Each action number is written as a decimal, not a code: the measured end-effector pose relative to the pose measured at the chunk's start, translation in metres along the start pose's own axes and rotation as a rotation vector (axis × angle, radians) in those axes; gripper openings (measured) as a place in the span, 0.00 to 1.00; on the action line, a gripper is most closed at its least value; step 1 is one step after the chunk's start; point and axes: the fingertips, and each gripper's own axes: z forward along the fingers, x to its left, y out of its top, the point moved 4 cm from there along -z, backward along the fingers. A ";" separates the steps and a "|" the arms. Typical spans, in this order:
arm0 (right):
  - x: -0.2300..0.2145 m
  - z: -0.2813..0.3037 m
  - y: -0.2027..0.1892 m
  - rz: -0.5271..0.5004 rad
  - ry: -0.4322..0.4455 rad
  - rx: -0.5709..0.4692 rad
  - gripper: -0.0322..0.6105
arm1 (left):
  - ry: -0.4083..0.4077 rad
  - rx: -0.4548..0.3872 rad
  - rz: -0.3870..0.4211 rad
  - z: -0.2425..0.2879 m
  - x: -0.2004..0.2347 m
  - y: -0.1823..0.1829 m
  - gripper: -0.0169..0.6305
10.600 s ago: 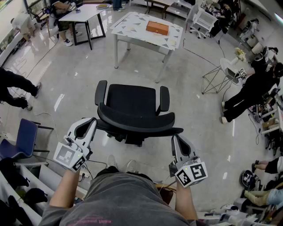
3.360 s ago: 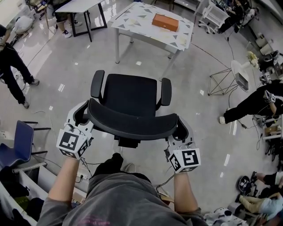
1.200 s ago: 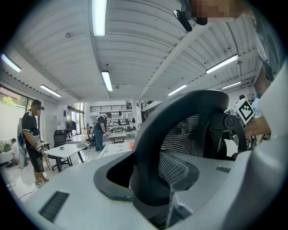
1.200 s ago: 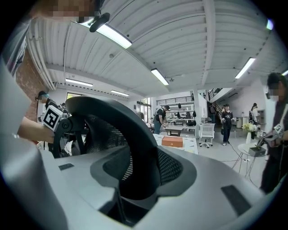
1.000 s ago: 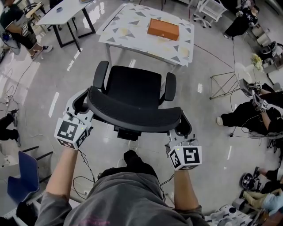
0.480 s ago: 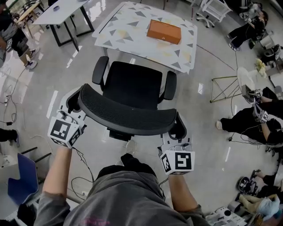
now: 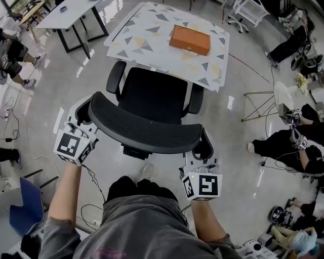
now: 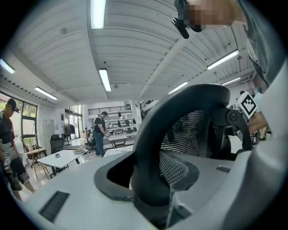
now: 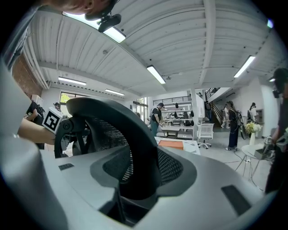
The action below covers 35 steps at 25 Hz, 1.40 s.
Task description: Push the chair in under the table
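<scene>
A black office chair (image 7: 154, 96) faces a white table (image 7: 147, 30) with a triangle pattern. The front of its seat and its armrests are at the table's near edge. An orange box (image 7: 190, 39) lies on the table. My left gripper (image 7: 83, 109) is shut on the left end of the mesh backrest (image 7: 147, 132), and my right gripper (image 7: 202, 146) is shut on its right end. In the left gripper view the backrest frame (image 8: 153, 148) fills the gap between the jaws. The right gripper view shows the backrest frame (image 9: 139, 148) seated the same way.
A second white table (image 7: 76, 10) with dark legs stands at the upper left. A blue chair (image 7: 23, 212) is at the lower left. A wire stand (image 7: 258, 106) and seated people (image 7: 283, 139) are on the right. Cables (image 7: 93, 184) lie on the floor by my feet.
Both grippers and the chair have moved forward toward the patterned table. The seat front, a gap away a second ago, now meets the table's near edge. The grips are unchanged.
</scene>
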 end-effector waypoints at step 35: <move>0.000 0.095 0.017 -0.028 -0.165 0.017 0.34 | -0.119 -0.001 -0.010 0.086 0.080 0.008 0.30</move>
